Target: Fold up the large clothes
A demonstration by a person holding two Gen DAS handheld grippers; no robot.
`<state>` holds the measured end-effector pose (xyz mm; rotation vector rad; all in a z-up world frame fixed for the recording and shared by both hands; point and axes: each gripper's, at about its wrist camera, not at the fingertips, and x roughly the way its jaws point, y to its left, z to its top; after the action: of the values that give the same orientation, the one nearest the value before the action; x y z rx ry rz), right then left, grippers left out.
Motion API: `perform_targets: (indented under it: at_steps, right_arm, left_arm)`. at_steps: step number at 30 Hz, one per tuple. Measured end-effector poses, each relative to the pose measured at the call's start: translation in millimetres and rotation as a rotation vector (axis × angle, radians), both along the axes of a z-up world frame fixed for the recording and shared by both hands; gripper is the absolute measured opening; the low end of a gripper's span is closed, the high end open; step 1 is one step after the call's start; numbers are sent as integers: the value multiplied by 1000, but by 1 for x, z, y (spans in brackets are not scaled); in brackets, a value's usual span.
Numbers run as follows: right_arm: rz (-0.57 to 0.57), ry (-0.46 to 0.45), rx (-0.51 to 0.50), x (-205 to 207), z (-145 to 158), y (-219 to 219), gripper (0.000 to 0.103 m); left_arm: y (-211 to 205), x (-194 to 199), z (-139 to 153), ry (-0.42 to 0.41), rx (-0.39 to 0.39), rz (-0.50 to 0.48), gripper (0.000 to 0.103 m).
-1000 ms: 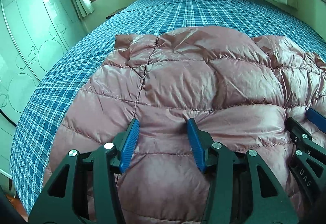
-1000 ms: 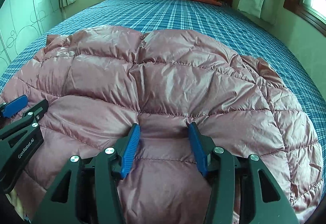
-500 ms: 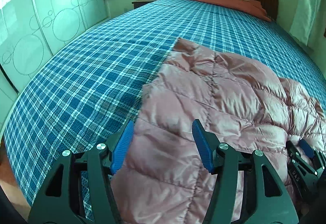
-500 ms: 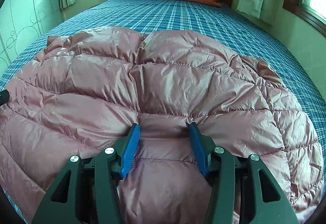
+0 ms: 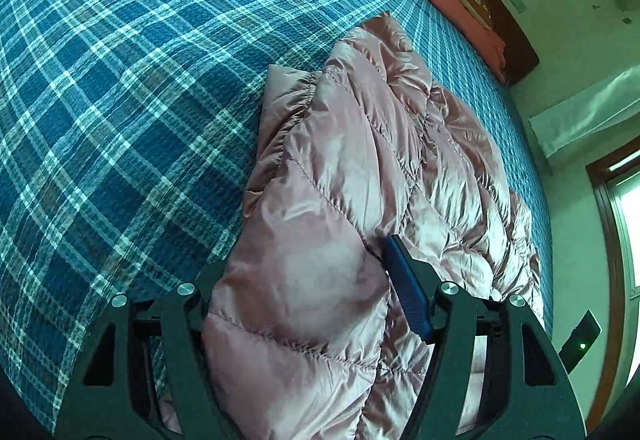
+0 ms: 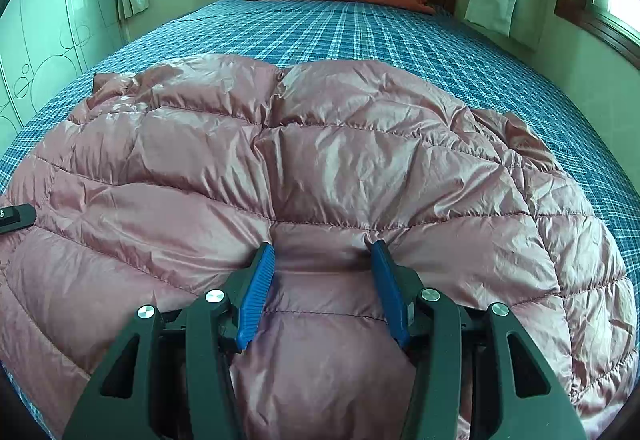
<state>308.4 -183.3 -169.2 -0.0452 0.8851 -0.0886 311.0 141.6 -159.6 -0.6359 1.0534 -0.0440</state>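
1. The left claw (image 5: 304,288) is swinging away from the jacket's middle to its left edge and tilting hard since a second ago; judged, a fold of that side is starting.
2. The left claw is standing wide apart, with a puffed fold of the pink down jacket (image 5: 360,176) bulging between its fingers; firm grip cannot be told.
3. The right claw (image 6: 322,268) is staying put, likewise wide, straddling a quilted panel of the jacket (image 6: 320,160) and pressing it onto the bed (image 6: 380,32) ahead.
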Motion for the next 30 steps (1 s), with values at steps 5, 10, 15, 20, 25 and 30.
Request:
perform_targets:
  at_steps: [5, 10, 15, 20, 25, 30]
  right_arm:
    - [-1, -2, -8, 0, 0, 1, 51]
    - [-2, -3, -11, 0, 1, 3, 51]
    - [-2, -3, -12, 0, 0, 4, 51]
    - [-4, -4, -14, -1, 0, 5, 51]
    - [-4, -5, -15, -1, 0, 6, 51]
    - [-4, -5, -15, -1, 0, 6, 51]
  left_arm:
    - [-1, 2, -1, -12, 9, 6, 68]
    - [-6, 2, -1, -27, 23, 4, 58]
    - [-6, 3, -2, -25, 14, 7, 57]
    - [-3, 5, -4, -22, -8, 11, 60]
    - [-2, 6, -6, -23, -23, 22, 61]
    - [-7, 3, -2, -42, -10, 10, 43]
